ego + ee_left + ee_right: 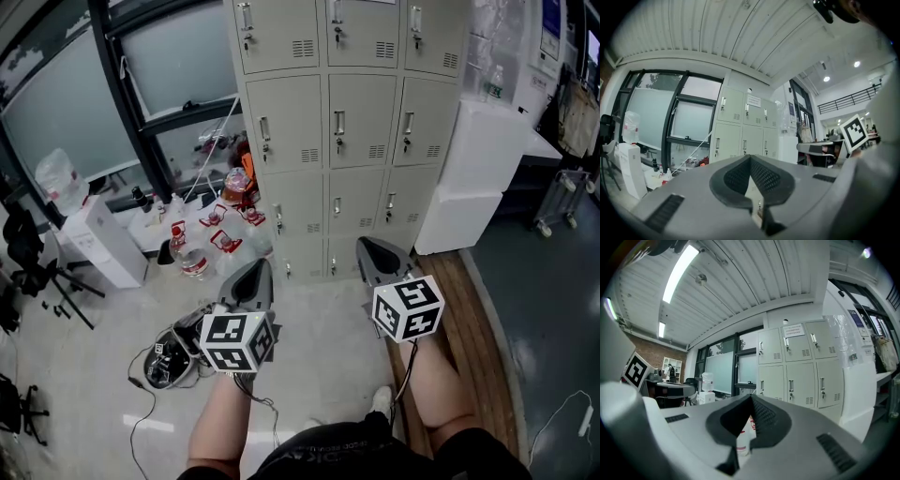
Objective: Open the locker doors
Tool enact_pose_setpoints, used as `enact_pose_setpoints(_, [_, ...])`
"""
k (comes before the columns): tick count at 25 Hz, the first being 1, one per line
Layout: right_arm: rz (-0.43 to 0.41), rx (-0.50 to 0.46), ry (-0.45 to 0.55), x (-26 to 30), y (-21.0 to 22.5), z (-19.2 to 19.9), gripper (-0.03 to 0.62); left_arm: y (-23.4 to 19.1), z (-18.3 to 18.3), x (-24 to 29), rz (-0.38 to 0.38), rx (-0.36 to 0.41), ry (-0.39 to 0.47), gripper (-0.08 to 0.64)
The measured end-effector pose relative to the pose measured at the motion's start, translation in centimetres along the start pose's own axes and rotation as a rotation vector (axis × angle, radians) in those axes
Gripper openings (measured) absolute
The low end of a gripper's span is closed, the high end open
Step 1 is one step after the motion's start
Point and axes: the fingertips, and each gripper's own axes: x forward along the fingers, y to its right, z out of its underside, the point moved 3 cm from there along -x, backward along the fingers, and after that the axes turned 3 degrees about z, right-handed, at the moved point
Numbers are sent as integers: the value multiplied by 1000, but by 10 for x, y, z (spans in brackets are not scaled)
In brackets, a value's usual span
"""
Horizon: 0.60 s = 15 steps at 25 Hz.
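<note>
A bank of beige lockers [361, 122] stands ahead, three columns wide, and every door I can see is closed, each with a small handle and a key. Both grippers are held level, well short of the lockers and touching nothing. My left gripper [257, 268] is at the lower left with its jaws together and nothing between them. My right gripper [371, 247] is a little nearer the lockers, also shut and empty. The left gripper view has the lockers [743, 126] beyond the shut left gripper [750, 158]. The right gripper view has the lockers [801, 362] past the closed right gripper [751, 397].
Plastic bottles and red items [220, 230] clutter the floor left of the lockers, next to a white box [98, 239]. A device with cables [169, 366] lies by my left gripper. White blocks [478, 169] stand against the lockers' right side, beside a wooden floor strip [469, 319].
</note>
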Motion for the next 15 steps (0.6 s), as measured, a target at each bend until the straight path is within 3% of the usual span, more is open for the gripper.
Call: enact_pose_setpoints(15, [-101, -5, 18, 51, -40, -10, -2, -36, -3, -4, -44, 2, 6, -2])
